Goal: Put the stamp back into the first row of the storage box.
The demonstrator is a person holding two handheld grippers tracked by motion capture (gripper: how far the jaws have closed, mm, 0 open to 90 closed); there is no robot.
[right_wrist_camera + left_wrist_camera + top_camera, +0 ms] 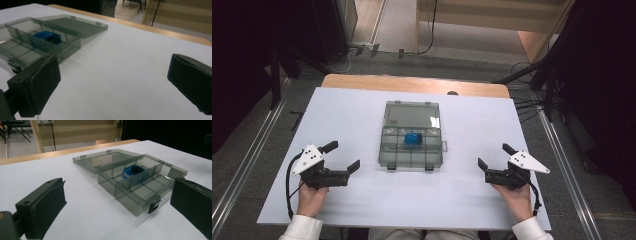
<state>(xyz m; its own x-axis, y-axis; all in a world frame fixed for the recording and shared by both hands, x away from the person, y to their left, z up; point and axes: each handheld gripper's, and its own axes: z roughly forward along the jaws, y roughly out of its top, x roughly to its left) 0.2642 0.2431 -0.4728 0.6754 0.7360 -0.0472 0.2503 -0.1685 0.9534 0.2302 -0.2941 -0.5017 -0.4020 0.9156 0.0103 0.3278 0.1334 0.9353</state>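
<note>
Two grippers are held low over the white table (362, 200), the left gripper (343, 156) and the right gripper (495, 156) both with jaws spread wide and nothing between them. Between them, well apart from each, a grey clear box (411, 150) lies with its lid (412, 115) laid flat behind it; a blue item (413, 139) sits in a middle compartment of the far row. No step seems begun; a reach toward the box is judged likely next. A wooden edge (412, 84) and grey floor (462, 65) are seen beyond.
</note>
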